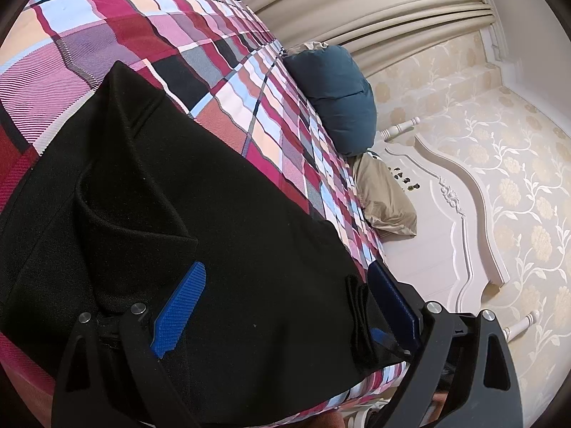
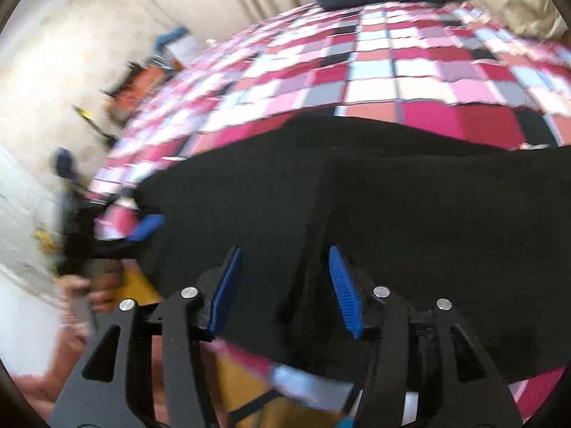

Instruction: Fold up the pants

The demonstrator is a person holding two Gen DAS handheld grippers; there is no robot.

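1. The black pants [image 1: 200, 196] are lying on a bed covered with a plaid bedspread [image 1: 107, 25] in pinks, reds and whites. They sit near the bed's edge, partly folded, with a flap of fabric doubled over on top.
2. The left claw [image 1: 285, 296] is spread wide with the pants fabric lying between its blue pads [image 1: 180, 312]. A bunched fold sits right by the far pad, but the pads aren't squeezing anything as far as I can see.
3. The right claw [image 2: 285, 285] is also parted, hovering over the near edge of the pants; black cloth sits between its fingers but isn't pinched. That view is pretty blurry.
4. Up by the white headboard [image 1: 446, 221] there's a teal pillow [image 1: 339, 100] and a tan pillow [image 1: 385, 199].
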